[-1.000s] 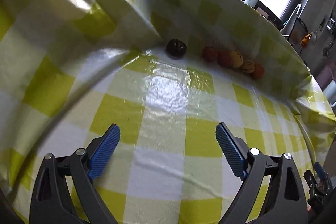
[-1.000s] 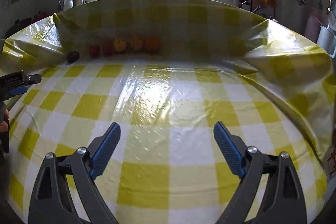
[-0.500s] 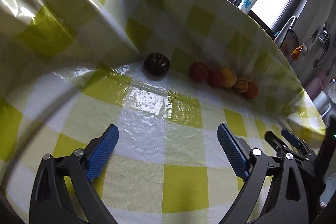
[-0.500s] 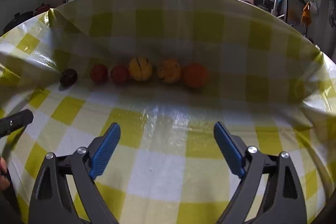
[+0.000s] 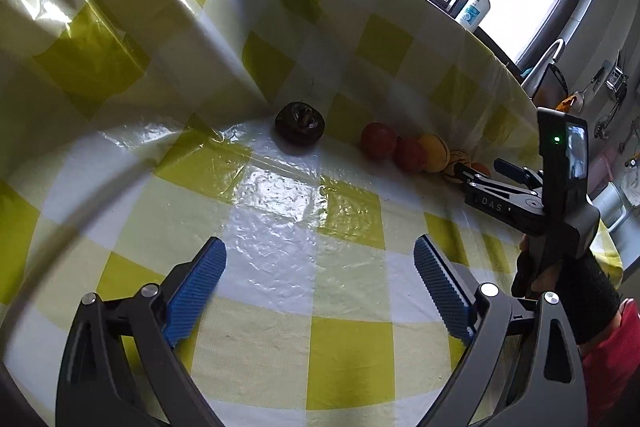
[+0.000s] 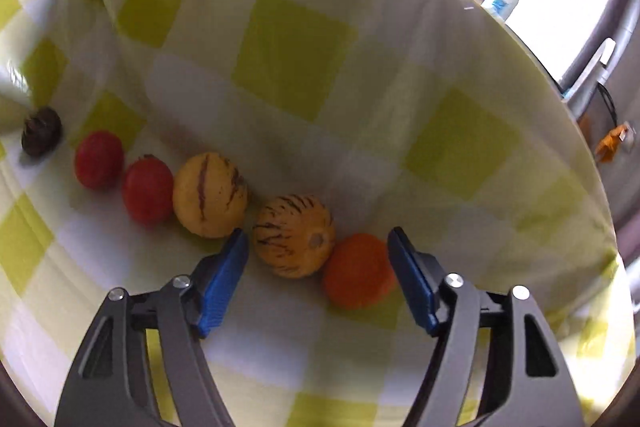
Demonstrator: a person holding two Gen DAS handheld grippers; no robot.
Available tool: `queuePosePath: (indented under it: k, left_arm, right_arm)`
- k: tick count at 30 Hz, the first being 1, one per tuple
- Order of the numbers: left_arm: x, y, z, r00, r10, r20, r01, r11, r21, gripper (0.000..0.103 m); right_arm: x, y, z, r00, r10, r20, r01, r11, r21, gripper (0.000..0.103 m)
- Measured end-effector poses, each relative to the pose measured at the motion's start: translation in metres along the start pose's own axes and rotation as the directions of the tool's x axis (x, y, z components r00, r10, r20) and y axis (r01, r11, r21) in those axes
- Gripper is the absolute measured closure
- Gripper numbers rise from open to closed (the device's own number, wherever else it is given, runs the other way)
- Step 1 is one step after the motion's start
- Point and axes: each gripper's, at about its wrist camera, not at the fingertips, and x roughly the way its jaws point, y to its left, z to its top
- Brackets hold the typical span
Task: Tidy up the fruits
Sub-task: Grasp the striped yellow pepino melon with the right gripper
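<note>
Six fruits lie in a row on a surface (image 6: 360,379) covered with a yellow-and-white checked cloth, along the fold where the cloth rises behind them. The right gripper (image 6: 318,261) is spread wide and holds nothing; its fingers (image 6: 224,279) reach into the right end of the row. Between the fingers sit two fruits that touch each other: a striped orange-yellow fruit (image 6: 294,235) nearer the left finger and a plain orange fruit (image 6: 358,271) just beside the right finger. Just beyond the left finger's tip is a yellow fruit with dark streaks (image 6: 210,194), then two red fruits (image 6: 147,189) and, apart at the far end, a dark wrinkled fruit (image 6: 41,131). The left gripper (image 5: 318,279) also stands open and empty above bare cloth, with the dark fruit well ahead of its fingers. The step in hand appears to be the right gripper's approach for a first pick. Since two fruits lie in the gap, the next move likely calls for centring on one, probably the orange fruit at the row's end, before closing, so the neighbour is not pinched or rolled away.
</note>
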Motion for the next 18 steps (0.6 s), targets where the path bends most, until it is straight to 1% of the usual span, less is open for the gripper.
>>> queuePosePath:
  k: [1,5,6,7,8,9,11,13,14,16,18]
  left_arm:
    - [0.0,0.0,0.0,1.0,0.0,-0.001,0.0,1.0,-0.001,0.012]
    - [0.003,-0.001,0.0,1.0,0.0,-0.009,0.0,1.0,0.0,0.012]
    - [0.004,-0.001,0.0,1.0,0.0,-0.011,0.0,1.0,-0.001,0.012]
    - [0.005,-0.001,0.0,1.0,0.001,-0.013,-0.001,1.0,-0.003,0.012]
    - [0.005,0.0,0.0,1.0,0.0,-0.015,0.0,1.0,-0.005,0.012]
    - [0.006,0.0,0.0,1.0,-0.001,-0.016,0.0,1.0,-0.007,0.012]
    - [0.007,0.001,0.001,1.0,-0.006,-0.016,0.006,1.0,-0.012,0.012]
    - [0.008,0.003,0.002,1.0,-0.008,-0.017,0.008,1.0,-0.021,0.012]
    - [0.009,0.003,0.002,1.0,-0.009,-0.019,0.009,1.0,-0.026,0.012]
    - [0.009,0.005,0.002,1.0,-0.012,-0.015,0.011,0.999,-0.034,0.012]
    - [0.009,0.005,0.002,1.0,-0.015,-0.014,0.015,0.999,-0.039,0.012]
  right_arm:
    - [0.005,0.0,0.002,1.0,0.016,-0.009,-0.017,1.0,-0.026,0.034]
    - [0.02,0.004,0.008,0.999,0.031,-0.02,-0.033,0.992,-0.124,0.035]
    - [0.023,0.005,0.008,0.999,0.031,-0.02,-0.034,0.989,-0.145,0.037]
    - [0.025,0.005,0.01,0.998,0.052,-0.019,-0.054,0.988,-0.148,0.05]
    - [0.027,0.003,0.012,0.995,0.093,-0.033,-0.096,0.986,-0.136,0.055]
    - [0.027,0.001,0.012,0.994,0.098,-0.039,-0.103,0.986,-0.13,0.055]
    - [0.019,0.003,0.008,0.994,0.106,-0.024,-0.109,0.983,-0.15,0.055]
    - [0.001,0.004,-0.002,0.991,0.136,0.006,-0.134,0.983,-0.127,0.055]
    - [-0.012,0.004,-0.01,0.987,0.154,0.035,-0.15,0.983,-0.107,0.055]
    - [-0.041,0.0,-0.03,0.971,0.223,0.083,-0.221,0.975,-0.036,0.055]
    - [-0.062,-0.005,-0.055,0.946,0.309,0.096,-0.316,0.946,0.072,0.055]
